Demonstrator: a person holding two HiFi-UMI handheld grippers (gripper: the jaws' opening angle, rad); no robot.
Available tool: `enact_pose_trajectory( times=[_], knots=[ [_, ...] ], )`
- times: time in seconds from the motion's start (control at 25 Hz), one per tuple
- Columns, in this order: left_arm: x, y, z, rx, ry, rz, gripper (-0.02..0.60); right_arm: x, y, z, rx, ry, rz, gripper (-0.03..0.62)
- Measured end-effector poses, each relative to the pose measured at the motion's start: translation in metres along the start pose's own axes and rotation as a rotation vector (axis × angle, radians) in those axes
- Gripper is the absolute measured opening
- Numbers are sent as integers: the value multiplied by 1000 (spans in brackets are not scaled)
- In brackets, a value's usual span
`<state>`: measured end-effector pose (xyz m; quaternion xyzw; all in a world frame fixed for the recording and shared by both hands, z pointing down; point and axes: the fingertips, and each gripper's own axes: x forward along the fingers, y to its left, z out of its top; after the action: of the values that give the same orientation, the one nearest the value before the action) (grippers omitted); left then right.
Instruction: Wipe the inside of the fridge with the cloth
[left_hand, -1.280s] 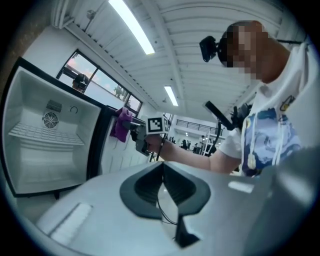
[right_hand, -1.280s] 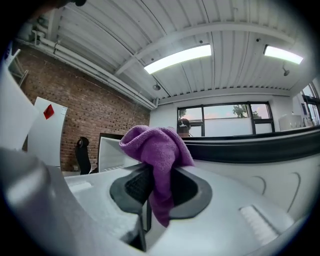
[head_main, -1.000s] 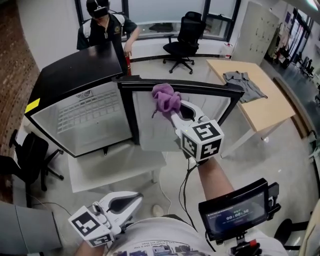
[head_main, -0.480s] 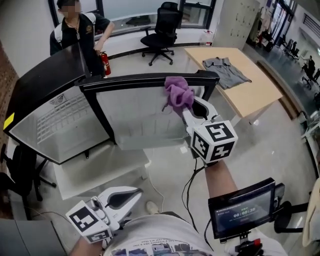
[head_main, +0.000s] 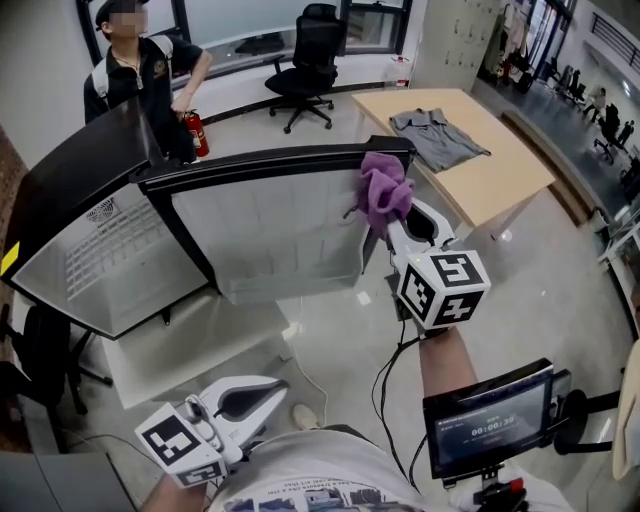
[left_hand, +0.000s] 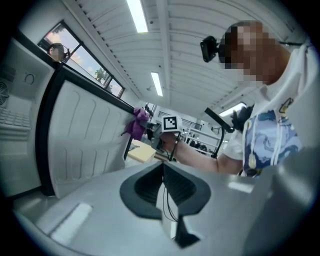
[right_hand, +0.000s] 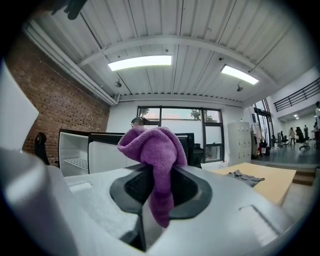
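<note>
A small black fridge (head_main: 70, 190) stands with its door (head_main: 270, 235) swung open towards me, white inside. My right gripper (head_main: 395, 225) is shut on a bunched purple cloth (head_main: 385, 192) and holds it by the door's upper right corner; the cloth (right_hand: 152, 150) hangs between the jaws in the right gripper view, with the fridge (right_hand: 75, 150) farther off. My left gripper (head_main: 262, 392) hangs low by my body, jaws closed on nothing. In the left gripper view the fridge door (left_hand: 80, 140) and purple cloth (left_hand: 136, 125) show ahead.
A person (head_main: 135, 70) stands behind the fridge beside a red fire extinguisher (head_main: 195, 135). A wooden table (head_main: 480, 160) with a grey shirt (head_main: 435, 135) is at the right. A black office chair (head_main: 305, 55) stands at the back, another chair (head_main: 40, 350) at the left. A screen (head_main: 485, 425) sits near my right arm.
My right gripper with the purple cloth has shifted right along the top of the open door, from its middle to its right corner. The left gripper stays low.
</note>
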<state>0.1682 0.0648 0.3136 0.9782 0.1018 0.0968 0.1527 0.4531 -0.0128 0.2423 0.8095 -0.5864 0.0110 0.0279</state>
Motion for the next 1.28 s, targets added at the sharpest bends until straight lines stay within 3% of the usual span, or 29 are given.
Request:
enact_pose_trajectory(
  times=[0.12, 0.28, 0.56, 0.8, 1.04, 1.28],
  knots=[
    [0, -4, -1, 1, 0, 3, 8, -7, 13, 2, -4, -6, 40, 77],
    [-5, -13, 4, -12, -1, 33, 8, -7, 58, 7, -2, -5, 178, 77],
    [-41, -10, -1, -18, -29, 160, 8, 19, 165, -5, -21, 10, 418, 77],
    [-76, -12, -1, -39, -56, 291, 8, 46, 229, -17, -32, 35, 561, 77],
    [-98, -4, -8, -53, -75, 362, 8, 79, 252, -34, -33, 40, 573, 77],
    [-92, -2, -4, -55, -63, 341, 8, 83, 227, -40, -31, 37, 504, 77]
  ],
)
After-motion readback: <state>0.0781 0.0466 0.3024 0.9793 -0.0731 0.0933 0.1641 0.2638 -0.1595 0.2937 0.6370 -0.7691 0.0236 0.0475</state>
